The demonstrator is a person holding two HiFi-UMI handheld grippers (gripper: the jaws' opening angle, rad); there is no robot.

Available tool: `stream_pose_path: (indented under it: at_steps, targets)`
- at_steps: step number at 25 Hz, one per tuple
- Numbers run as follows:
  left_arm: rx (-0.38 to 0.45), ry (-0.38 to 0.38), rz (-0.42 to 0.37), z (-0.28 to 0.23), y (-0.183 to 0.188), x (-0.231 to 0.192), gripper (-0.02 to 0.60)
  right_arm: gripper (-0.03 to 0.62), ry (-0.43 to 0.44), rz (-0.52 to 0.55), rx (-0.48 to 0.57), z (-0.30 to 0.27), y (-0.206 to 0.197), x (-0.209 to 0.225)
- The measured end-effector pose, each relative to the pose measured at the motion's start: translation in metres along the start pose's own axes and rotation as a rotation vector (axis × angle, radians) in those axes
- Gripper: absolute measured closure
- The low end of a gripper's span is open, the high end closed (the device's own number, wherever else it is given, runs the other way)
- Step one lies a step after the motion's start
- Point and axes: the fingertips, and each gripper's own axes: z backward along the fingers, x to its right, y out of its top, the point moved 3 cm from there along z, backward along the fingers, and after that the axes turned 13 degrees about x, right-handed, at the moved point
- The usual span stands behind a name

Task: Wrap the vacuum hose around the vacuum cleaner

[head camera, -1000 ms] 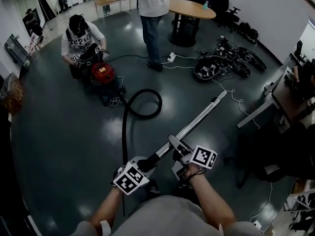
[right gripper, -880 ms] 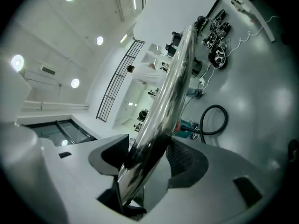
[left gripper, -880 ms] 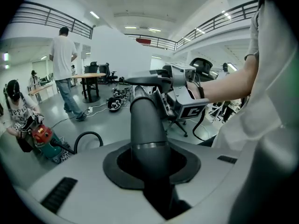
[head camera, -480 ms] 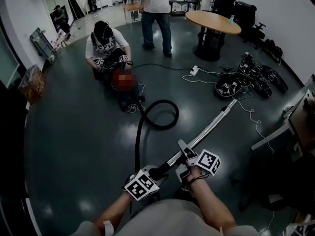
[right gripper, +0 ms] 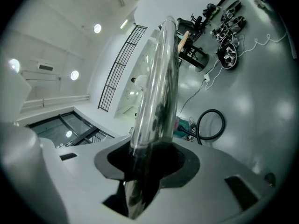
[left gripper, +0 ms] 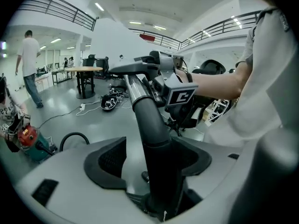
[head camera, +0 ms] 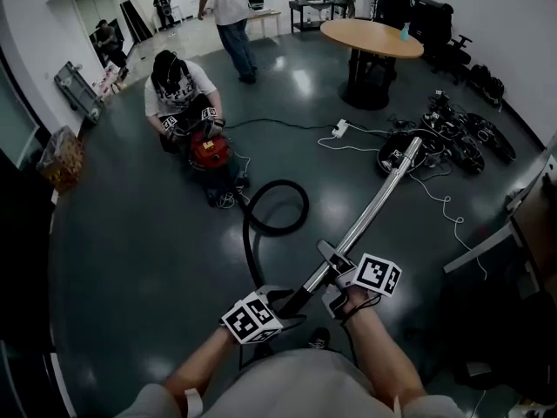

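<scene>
Has the left gripper (left gripper: 152,162) spread, jaws just opened wider, around the black handle (left gripper: 154,125) of the wand (head camera: 370,216); left pad (left gripper: 106,161) clear of the handle, so no pinch there. Pinches the chrome tube (right gripper: 156,78) in the right gripper (right gripper: 149,164), jaws just drawn in onto it, a little further along the wand than the left. Holds the wand off the floor, slanting up and away to the right in the head view, far end seen against a heap of cables and gear (head camera: 439,138). From the handle, follows the vacuum hose (head camera: 245,238) down to the dark glossy floor (head camera: 130,233), out into one loose loop, then on toward the red vacuum cleaner (head camera: 211,151); hose not yet wrapped round the machine. Finds a person (head camera: 178,81) crouched over the vacuum cleaner, marker cubes (head camera: 209,114) at the hands. Further off, a white power strip (head camera: 338,130) on its cord, a round wooden table (head camera: 370,37), and a standing person (head camera: 228,7) beyond.
</scene>
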Motion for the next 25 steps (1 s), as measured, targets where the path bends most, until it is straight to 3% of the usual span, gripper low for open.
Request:
stream_pose_path:
  at_steps: [11,18,25]
  targets:
    - [-0.023,0.065,-0.058,-0.042,0.057,-0.005,0.288,0.441,0.008,0.210,-0.272,0.001,0.077,0.034]
    - [0.006,0.087,-0.181,-0.069,0.116,-0.026,0.290,0.441,-0.062,0.437,-0.335,0.011,0.106,0.057]
    - [0.051,0.032,-0.357,-0.098,0.169,-0.050,0.290,0.441,-0.165,0.610,-0.389,0.012,0.130,0.081]
